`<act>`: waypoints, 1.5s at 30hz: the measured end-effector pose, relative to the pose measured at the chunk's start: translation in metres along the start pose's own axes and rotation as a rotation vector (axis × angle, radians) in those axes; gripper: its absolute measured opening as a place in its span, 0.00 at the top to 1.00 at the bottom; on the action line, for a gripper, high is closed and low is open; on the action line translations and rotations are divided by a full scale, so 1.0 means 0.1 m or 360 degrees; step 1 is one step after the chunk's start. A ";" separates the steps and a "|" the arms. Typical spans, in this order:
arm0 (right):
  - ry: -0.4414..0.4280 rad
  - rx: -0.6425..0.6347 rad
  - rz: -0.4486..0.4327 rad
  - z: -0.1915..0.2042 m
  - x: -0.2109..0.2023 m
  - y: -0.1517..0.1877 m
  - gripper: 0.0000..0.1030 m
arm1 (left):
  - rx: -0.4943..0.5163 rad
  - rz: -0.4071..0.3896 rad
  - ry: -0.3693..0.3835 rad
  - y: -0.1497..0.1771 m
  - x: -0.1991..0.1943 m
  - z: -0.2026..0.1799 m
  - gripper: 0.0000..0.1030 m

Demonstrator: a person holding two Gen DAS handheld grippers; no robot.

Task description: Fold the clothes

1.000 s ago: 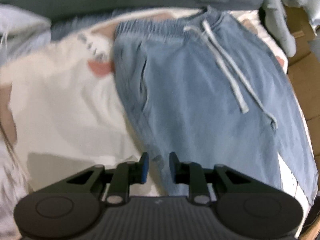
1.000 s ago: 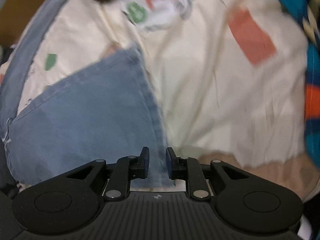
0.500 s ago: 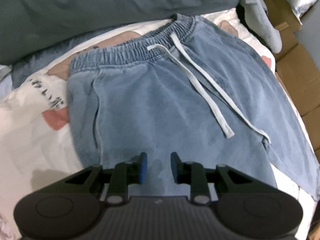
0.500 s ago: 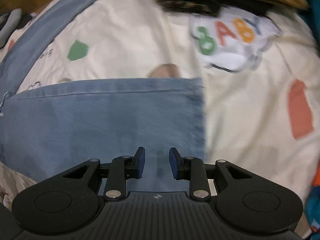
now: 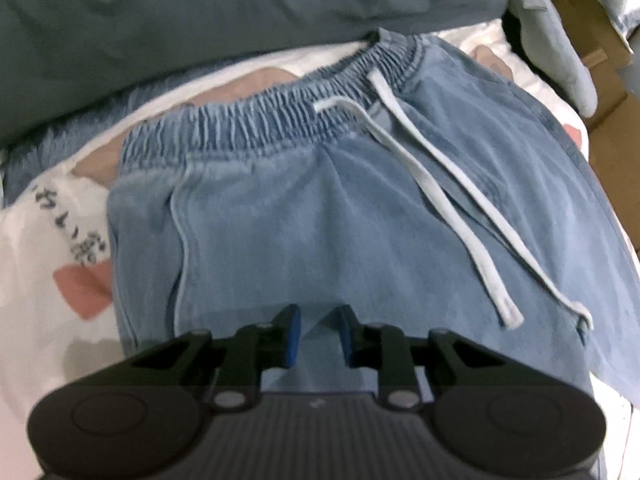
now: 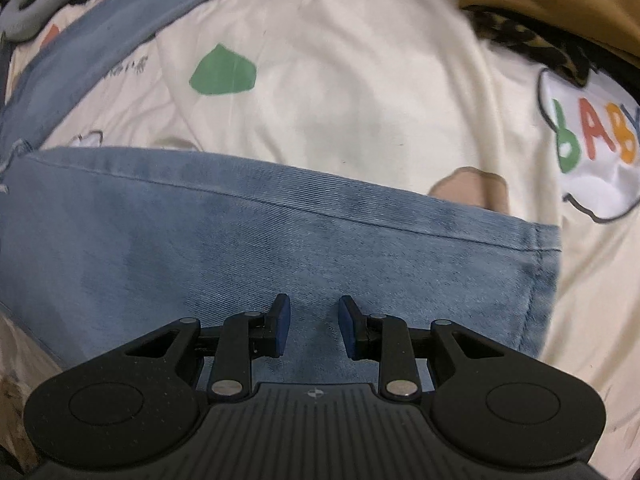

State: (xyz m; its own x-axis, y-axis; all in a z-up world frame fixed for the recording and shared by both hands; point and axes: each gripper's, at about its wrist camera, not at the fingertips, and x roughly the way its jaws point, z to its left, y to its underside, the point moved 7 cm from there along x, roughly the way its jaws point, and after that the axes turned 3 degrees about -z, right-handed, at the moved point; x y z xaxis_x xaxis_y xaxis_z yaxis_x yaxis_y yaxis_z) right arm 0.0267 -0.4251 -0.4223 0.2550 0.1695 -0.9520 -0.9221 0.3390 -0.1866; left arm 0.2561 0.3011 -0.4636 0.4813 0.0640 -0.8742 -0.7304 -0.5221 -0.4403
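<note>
light blue denim pants [image 5: 360, 216] are laid flat on a cream printed bedsheet [image 6: 340, 92], elastic waistband [image 5: 280, 120] toward a dark grey duvet [image 5: 240, 12]. a white drawstring [image 5: 440, 184] is trailed across the front. left gripper [image 5: 316, 334] is held over the upper leg area, fingers parted, nothing gripped. right gripper [image 6: 314, 326] is held over a pant leg near its hem [image 6: 540, 264], fingers parted and empty. a white "baby" garment [image 6: 592, 152] is seen at right, apart from the hem.

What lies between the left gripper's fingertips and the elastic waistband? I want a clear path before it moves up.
Only flat denim of the pants; the left gripper faces the waistband, drawstring off rightward.
</note>
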 end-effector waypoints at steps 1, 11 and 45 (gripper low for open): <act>0.0007 -0.0012 0.0006 0.02 0.04 -0.01 0.72 | -0.0005 -0.0012 -0.0010 -0.03 0.01 0.01 0.78; 0.0040 -0.0078 0.0035 0.03 0.11 -0.01 0.68 | -0.0112 -0.0057 -0.0206 -0.44 0.19 0.18 0.94; -0.0147 -0.0781 -0.0364 1.69 -0.08 -2.22 0.67 | -0.0197 0.0034 -0.0206 -0.67 0.13 0.53 0.97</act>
State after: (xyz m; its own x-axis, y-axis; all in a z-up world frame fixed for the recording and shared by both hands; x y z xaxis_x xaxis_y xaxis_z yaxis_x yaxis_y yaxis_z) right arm 0.2789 -0.3451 -0.3326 0.4691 0.2300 -0.8527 -0.8620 -0.0908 -0.4987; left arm 0.2852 0.3823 -0.4560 0.3940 0.1565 -0.9057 -0.6707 -0.6248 -0.3997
